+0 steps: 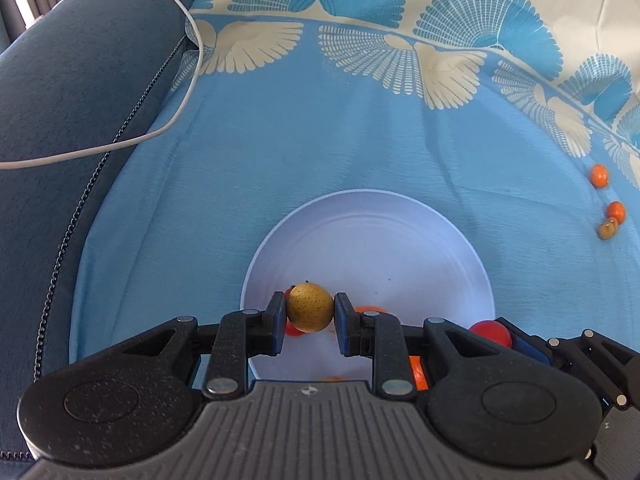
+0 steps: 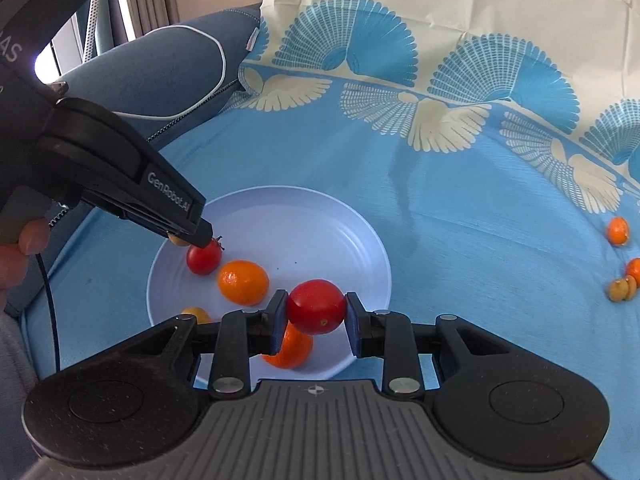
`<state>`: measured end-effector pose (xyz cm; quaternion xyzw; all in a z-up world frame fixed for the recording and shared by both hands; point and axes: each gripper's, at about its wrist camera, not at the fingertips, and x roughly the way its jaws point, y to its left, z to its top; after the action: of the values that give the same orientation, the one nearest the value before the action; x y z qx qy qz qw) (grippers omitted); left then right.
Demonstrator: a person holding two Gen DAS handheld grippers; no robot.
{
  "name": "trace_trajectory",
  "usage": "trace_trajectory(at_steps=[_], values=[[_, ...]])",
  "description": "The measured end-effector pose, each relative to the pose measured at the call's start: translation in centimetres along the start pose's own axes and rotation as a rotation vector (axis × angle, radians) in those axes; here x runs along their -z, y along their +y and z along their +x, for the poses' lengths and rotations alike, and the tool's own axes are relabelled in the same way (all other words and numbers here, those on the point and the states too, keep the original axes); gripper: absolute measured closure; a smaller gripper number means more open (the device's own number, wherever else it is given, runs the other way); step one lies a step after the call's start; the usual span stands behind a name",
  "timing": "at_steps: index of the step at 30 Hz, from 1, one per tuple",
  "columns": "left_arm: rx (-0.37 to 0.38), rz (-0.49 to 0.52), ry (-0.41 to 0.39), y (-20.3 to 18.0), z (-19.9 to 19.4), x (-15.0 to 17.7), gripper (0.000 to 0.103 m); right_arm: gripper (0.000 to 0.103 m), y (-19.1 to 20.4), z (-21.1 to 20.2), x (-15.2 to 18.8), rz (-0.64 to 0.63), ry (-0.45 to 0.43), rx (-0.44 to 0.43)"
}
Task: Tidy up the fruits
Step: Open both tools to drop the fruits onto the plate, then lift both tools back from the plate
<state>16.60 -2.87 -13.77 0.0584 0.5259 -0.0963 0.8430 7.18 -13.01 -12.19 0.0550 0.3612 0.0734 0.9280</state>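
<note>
Sofa (image 1: 60, 120) in dark blue upholstery runs along the left edge of the surface, a white cable (image 1: 120, 144) looping over it. The surface carries a blue cloth (image 1: 320, 140) with a cream fan-pattern border along its far edge. Toward the near left of the cloth sits a white plate (image 2: 340, 240). Over the plate's left side the left gripper (image 1: 311, 307) has its jaws clamped on a small yellow-brown fruit (image 1: 311, 307); a person's hand (image 2: 24, 248) grips its handle. On the plate below lie a red tomato (image 2: 203, 258), an orange citrus (image 2: 243, 282), a yellow fruit (image 2: 196, 314) at the near rim, and another orange citrus (image 2: 290, 350) mostly hidden. Above the plate's near right part the right gripper (image 2: 316, 307) holds a second red tomato (image 2: 316, 307) tight between its jaws. By the right edge of the cloth, well apart from the plate, rest two small oranges (image 2: 618, 230) and a yellow-brown fruit pair (image 2: 622, 290)
</note>
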Motion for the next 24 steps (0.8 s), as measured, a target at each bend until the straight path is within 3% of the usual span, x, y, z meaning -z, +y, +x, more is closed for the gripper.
trace_trajectory(at_steps=[3,4,5,6,7,8,9,14,19,24], values=[[-0.007,0.003,0.001,0.2,0.5,-0.2,0.075,0.071,0.4,1.0,-0.1,-0.016,0.01,0.002],[-0.008,0.007,-0.009,0.2,0.5,-0.3,0.071,0.071,0.5,1.3,-0.2,-0.019,0.014,0.001],[-0.01,0.018,-0.019,0.3,0.3,-0.3,0.048,0.071,0.6,1.6,-0.3,-0.023,0.019,-0.002],[-0.012,0.026,-0.032,0.4,-0.1,-0.3,0.035,0.064,0.7,1.7,-0.4,-0.029,0.018,-0.008],[-0.015,0.022,-0.056,0.5,-0.6,-0.3,0.009,0.056,0.8,1.6,-0.6,-0.036,0.01,-0.015],[-0.015,0.013,-0.087,0.7,-1.3,-0.2,0.001,0.039,0.9,1.4,-0.7,-0.044,-0.002,-0.012],[-0.012,0.005,-0.118,0.9,-2.3,-0.1,0.0,0.026,1.1,1.0,-0.9,-0.047,-0.018,-0.004],[-0.041,-0.007,-0.125,1.8,-6.1,1.6,0.0,0.01,1.1,-2.4,-1.1,-0.022,-0.024,0.005],[-0.034,-0.05,-0.105,3.2,-10.5,6.1,0.0,0.006,1.6,-7.5,0.5,0.042,-0.018,0.022],[-0.029,-0.071,-0.137,3.7,-14.5,9.7,0.0,0.003,2.9,-12.6,2.4,0.086,-0.046,0.072]])
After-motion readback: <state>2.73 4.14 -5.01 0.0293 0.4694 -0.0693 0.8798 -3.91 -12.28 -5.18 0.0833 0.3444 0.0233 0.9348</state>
